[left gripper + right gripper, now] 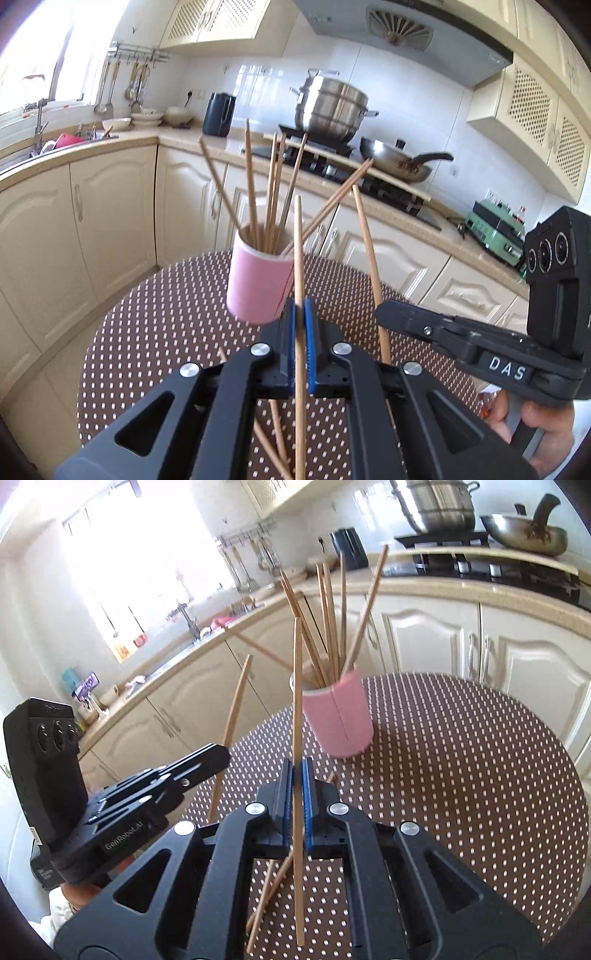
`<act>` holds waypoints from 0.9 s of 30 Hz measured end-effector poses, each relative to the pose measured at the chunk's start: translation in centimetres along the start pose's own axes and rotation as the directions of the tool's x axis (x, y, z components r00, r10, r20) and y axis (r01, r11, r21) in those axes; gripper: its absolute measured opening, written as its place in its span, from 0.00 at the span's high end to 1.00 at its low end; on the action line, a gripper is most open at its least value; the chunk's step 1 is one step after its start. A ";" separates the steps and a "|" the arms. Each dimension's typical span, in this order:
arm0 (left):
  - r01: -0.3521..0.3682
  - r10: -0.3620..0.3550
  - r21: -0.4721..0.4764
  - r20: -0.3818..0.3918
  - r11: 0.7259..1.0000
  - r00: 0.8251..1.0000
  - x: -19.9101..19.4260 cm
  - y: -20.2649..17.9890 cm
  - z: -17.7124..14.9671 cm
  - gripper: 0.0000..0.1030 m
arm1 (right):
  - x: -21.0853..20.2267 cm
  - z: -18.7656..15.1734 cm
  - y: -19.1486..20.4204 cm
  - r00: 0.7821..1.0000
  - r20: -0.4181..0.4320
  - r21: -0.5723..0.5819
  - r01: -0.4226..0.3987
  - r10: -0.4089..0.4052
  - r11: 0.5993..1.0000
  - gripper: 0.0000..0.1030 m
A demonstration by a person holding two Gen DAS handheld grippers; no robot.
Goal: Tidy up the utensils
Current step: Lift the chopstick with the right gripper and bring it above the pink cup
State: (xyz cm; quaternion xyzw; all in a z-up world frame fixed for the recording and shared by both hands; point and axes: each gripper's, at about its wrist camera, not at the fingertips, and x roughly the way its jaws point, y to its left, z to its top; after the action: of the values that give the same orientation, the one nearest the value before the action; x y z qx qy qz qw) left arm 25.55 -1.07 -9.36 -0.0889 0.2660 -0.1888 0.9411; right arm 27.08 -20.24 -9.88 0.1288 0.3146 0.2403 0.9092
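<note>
A pink cup holding several wooden chopsticks stands upright on the dotted brown table. My left gripper is shut on one chopstick, held nearly upright just in front of the cup. In the right wrist view the left gripper shows at the left with its chopstick. My right gripper is shut on another upright chopstick, beside the cup. From the left wrist it appears at the right, gripping its chopstick. Loose chopsticks lie on the table under both grippers.
Behind the table runs a cream kitchen counter with a sink, a black kettle, and a stove carrying a steel pot and a wok. A hand grips the right tool's handle.
</note>
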 end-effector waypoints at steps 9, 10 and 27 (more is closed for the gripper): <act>0.005 -0.014 0.034 0.272 0.999 0.962 0.1 -2.1 5.5 0.95 | 0.0 4.5 3.2 0.965 0.260 -0.064 -0.002 0.019 0.998 0.95; -0.001 -0.011 0.037 0.304 0.999 0.953 0.3 -2.3 6.0 0.95 | 0.6 5.1 3.8 0.959 0.282 -0.065 -0.003 0.022 0.998 0.95; -0.054 0.066 -0.037 0.556 0.998 0.828 5.7 -0.2 10.5 0.95 | 6.4 10.1 0.9 0.853 0.522 -0.080 0.020 0.025 0.997 0.95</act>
State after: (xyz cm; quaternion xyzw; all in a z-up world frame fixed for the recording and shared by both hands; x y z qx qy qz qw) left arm 35.63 -2.84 -3.13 -0.1409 -0.0152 -0.1224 0.9823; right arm 37.53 -16.98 -5.00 0.1518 0.0455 0.2102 0.9647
